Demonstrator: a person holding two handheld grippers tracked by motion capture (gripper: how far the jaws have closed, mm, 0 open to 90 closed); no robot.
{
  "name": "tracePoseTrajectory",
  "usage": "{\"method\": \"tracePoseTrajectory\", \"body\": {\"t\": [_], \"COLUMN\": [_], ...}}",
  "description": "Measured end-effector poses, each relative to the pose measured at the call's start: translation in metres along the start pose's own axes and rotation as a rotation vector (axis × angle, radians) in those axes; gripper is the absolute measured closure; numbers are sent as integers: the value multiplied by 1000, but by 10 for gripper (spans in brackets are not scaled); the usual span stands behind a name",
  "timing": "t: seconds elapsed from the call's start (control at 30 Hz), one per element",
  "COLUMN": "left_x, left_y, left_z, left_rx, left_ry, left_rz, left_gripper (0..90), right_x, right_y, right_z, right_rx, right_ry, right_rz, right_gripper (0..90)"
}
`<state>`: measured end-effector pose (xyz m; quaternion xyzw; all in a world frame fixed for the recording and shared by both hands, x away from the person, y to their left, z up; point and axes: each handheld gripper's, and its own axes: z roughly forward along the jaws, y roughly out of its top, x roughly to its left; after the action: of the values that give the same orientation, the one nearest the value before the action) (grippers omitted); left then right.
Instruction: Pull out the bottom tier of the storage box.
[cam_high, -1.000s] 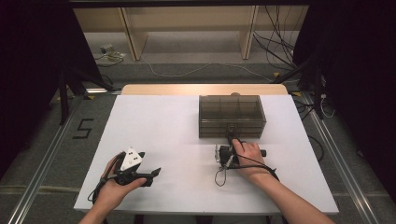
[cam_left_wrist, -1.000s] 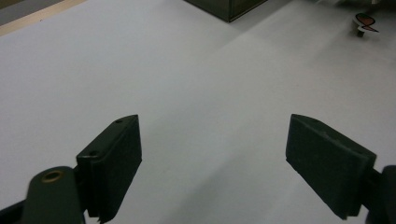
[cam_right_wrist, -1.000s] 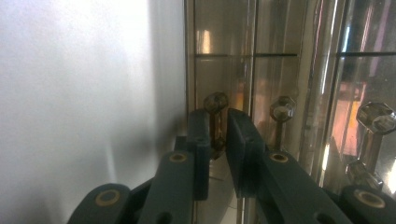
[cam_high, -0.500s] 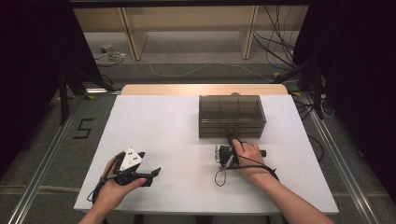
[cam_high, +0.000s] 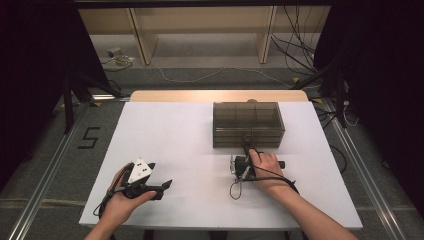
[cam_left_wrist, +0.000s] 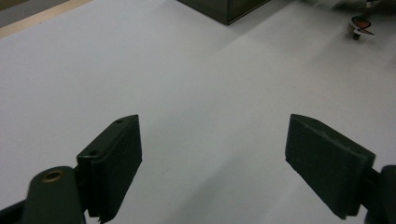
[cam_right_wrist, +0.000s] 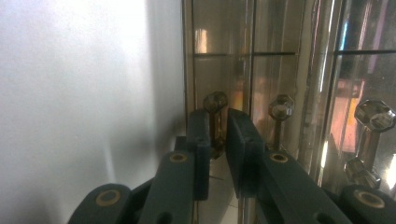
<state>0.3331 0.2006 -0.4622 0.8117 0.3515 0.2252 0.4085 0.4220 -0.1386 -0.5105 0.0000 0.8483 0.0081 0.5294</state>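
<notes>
**No change seen since earlier frames**

The left gripper is held spread wide over the white surface. Farther off, the right gripper is kept nearly closed around a small knob on the smoky transparent plastic drawer box.

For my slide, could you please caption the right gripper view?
Right tool closing on a drawer knob of the clear box.

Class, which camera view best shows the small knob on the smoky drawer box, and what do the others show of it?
The right gripper view: the knob sits close-up between the right claw tips. The high view gives the whole drawer box, its knobs too small to make out. The left gripper view catches a corner of the box, far off.
</notes>
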Motion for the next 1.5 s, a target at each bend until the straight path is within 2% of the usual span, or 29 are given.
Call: {"method": "tracePoseTrajectory", "body": {"t": [1.07, 1.1, 1.13, 1.17, 1.23, 1.4, 1.5], "left_x": [0, 0, 0, 0, 0, 0, 0], "left_y": [0, 0, 0, 0, 0, 0, 0], "left_z": [-1, -1, -1, -1, -1, -1, 0], "left_rx": [-3, -4, -4, -2, -2, -2, -3], "left_ry": [4, 4, 4, 4, 5, 4, 3], "left_rz": [2, 1, 1, 3, 2, 5, 1], "left_gripper": [186, 186, 186, 186, 186, 186, 186], "right_x": [3, 3, 3, 3, 1, -1, 3], "right_y": [2, 2, 2, 4, 6, 2, 4], "right_z": [-2, -2, -3, -5, -6, -5, -1], "right_rx": [17, 21, 14, -13, -4, -13, 19], "right_ry": [-6, -4, 4, -5, 3, -4, 14], "right_rz": [-3, -5, -2, -11, -2, -2, -11], "right_gripper": [806, 809, 889, 900, 900, 839, 771]}}
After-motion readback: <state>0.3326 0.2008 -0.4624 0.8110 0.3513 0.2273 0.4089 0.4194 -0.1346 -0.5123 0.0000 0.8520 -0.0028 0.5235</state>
